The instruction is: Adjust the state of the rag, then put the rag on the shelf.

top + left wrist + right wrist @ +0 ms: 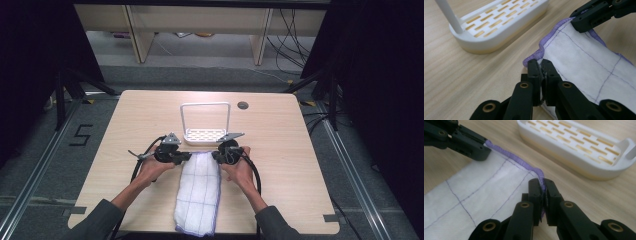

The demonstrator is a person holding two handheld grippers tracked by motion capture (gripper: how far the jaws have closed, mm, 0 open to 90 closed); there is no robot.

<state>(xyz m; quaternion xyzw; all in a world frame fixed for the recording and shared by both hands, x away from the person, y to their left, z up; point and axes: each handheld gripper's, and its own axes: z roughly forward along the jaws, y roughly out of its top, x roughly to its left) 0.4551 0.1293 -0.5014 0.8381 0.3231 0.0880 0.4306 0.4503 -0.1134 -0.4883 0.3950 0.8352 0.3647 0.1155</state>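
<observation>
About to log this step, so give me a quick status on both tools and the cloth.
Left tool shut on white purple-edged cloth, far left corner. Right tool shut on its far right corner. White slotted plastic rack just beyond, apart from cloth.

The cloth (198,192) at the lower middle is white with thin purple grid lines and a purple hem. The rack (205,133) above it is white with rows of yellowish slots, the grippers' jaws are black, and the table (285,145) is pale wood.

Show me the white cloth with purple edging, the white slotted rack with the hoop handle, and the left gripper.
white cloth with purple edging (200,192), high view, middle of fabric
white slotted rack (205,134), high view, slotted base
left gripper (541,65), left gripper view, jaw tips
</observation>
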